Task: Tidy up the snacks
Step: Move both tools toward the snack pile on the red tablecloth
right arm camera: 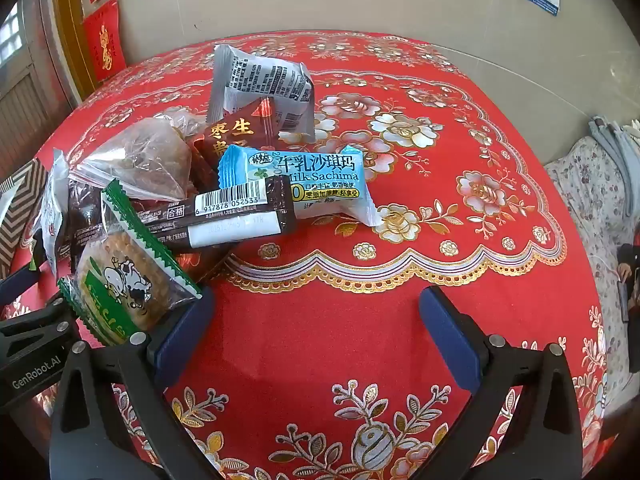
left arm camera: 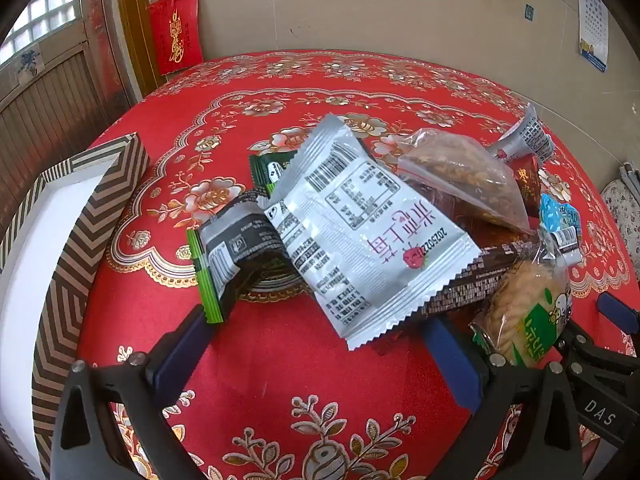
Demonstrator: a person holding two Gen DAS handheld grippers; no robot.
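A pile of snacks lies on the red flowered tablecloth. In the left wrist view a silver strawberry packet tops it, with a black-and-green packet to its left and a clear bag of brown snacks behind. My left gripper is open just in front of the pile, holding nothing. In the right wrist view I see a blue Milk Sachima packet, a brown barcode bar and a green cow biscuit pack. My right gripper is open over bare cloth, right of the pile.
A chevron-patterned box with a white inside stands open at the table's left edge; its corner shows in the right wrist view. A beige wall rises behind the table. A floral cushion lies beyond the right edge.
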